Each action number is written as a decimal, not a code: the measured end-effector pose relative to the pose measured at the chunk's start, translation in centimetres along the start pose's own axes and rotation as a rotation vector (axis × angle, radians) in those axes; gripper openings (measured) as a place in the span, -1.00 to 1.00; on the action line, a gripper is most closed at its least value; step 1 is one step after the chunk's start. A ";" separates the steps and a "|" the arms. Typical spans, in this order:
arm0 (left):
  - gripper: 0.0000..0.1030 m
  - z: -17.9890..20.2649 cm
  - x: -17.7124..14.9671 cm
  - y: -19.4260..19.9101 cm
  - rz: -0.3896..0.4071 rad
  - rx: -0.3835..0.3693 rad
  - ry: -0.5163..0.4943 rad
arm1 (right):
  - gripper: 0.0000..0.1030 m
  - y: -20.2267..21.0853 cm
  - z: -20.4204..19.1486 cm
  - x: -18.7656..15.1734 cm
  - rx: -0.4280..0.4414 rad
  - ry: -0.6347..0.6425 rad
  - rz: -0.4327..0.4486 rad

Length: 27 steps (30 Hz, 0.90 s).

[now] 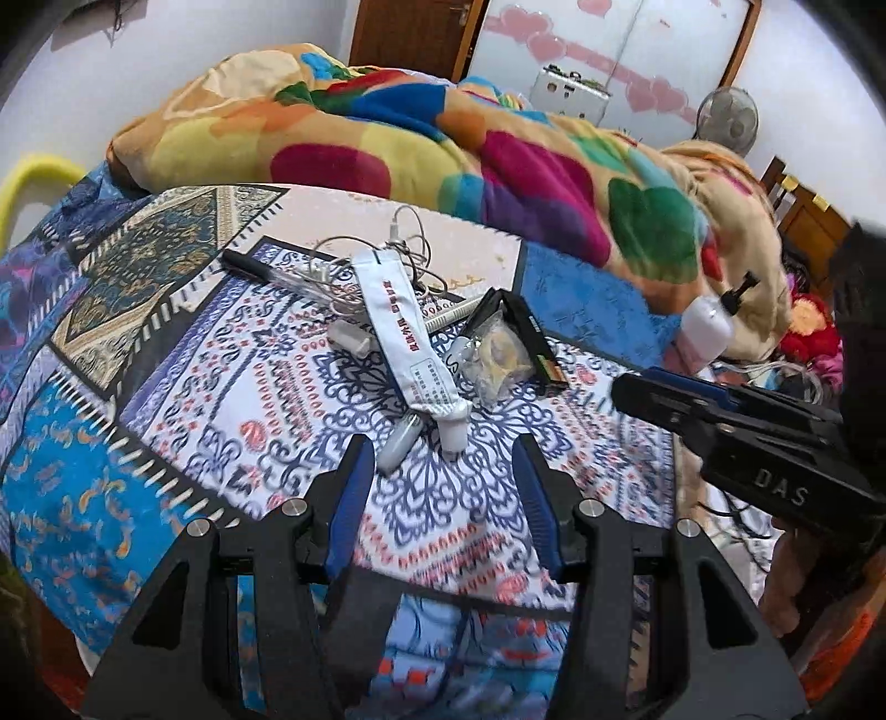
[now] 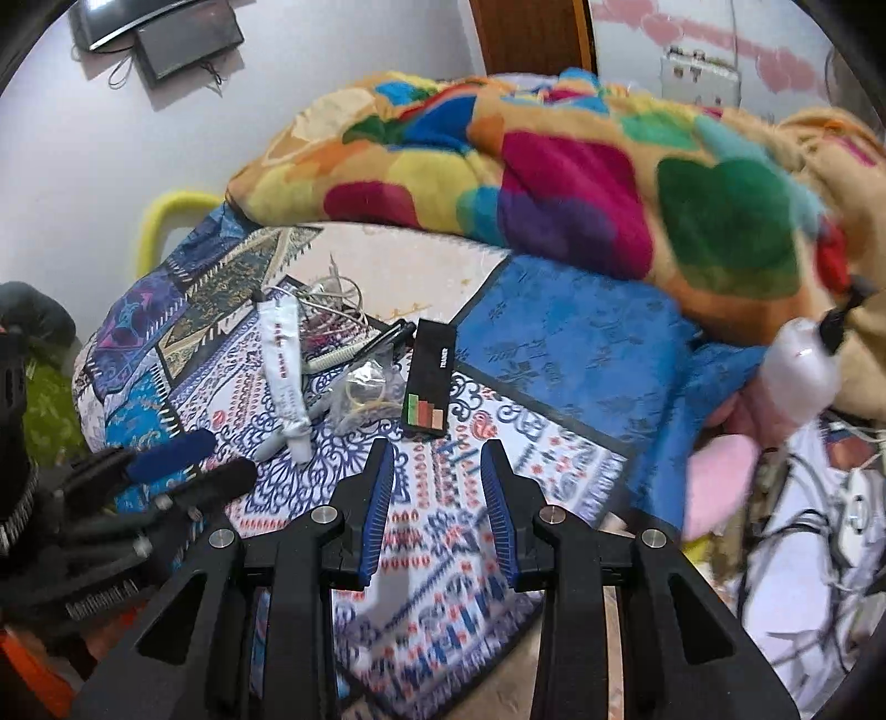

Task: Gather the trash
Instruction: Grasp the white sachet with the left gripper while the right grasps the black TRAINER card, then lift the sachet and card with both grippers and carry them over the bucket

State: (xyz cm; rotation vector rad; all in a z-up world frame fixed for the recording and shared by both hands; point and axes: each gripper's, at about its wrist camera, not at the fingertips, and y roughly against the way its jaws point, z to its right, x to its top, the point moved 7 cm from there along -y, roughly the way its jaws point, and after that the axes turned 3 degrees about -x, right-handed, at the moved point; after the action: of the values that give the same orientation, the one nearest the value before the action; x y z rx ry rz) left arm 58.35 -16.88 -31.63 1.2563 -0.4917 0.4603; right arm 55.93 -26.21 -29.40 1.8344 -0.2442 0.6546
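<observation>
1. Only the right wrist view shows two wall-mounted screens [image 2: 160, 36].
2. A squeezed white ointment tube [image 1: 407, 338] lies on the patterned bedsheet [image 1: 183, 354], beside a clear plastic bag [image 1: 498, 354].
3. Left gripper [image 1: 437, 448] and right gripper [image 2: 437, 451] both released, empty.

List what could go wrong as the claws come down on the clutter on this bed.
1. The white tube lies across the tangled earphone cable; lifting it may drag the cable along.
2. The clear plastic bag rests against the black box, so a claw closing there might catch both.
3. Left claw and right claw, both open and empty, sit close together and could collide.
</observation>
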 end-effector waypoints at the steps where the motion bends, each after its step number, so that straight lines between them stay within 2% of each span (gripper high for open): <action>1: -0.01 0.1 0.1 -0.5 0.001 0.010 -0.012 | -0.43 -0.5 0.1 0.0 0.009 -0.019 -0.011; 5: -0.01 0.1 0.6 -1.9 0.020 0.051 -0.036 | -0.43 -2.0 -0.1 0.0 0.042 -0.050 -0.031; 10: -0.19 -0.2 1.2 -3.2 0.037 0.083 -0.027 | -0.43 -2.4 -0.4 0.8 -0.034 0.012 0.010; 13: -0.31 -0.2 1.1 -3.7 0.032 0.093 -0.037 | -0.43 -2.9 -0.2 1.2 -0.048 0.041 0.005; 16: -0.32 -0.3 1.1 -3.7 0.046 0.103 -0.048 | -0.43 -3.2 -0.1 1.7 -0.050 0.064 0.010; 20: -0.32 -0.4 0.9 -2.8 0.064 0.052 -0.037 | -0.43 -3.5 0.1 2.1 -0.054 0.096 0.011; 26: -0.33 -0.6 1.1 -0.6 0.095 -0.013 -0.022 | -0.44 -4.1 -0.7 2.3 -0.114 0.186 0.027; 27: -0.33 -0.8 1.2 -0.2 0.102 -0.016 -0.014 | -0.56 -4.1 -0.8 2.3 -0.136 0.200 0.031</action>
State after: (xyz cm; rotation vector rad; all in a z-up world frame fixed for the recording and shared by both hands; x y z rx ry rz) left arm 59.55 -16.10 -31.24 1.2235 -0.5723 0.5326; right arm 59.54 -23.66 -31.29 1.6258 -0.1804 0.8181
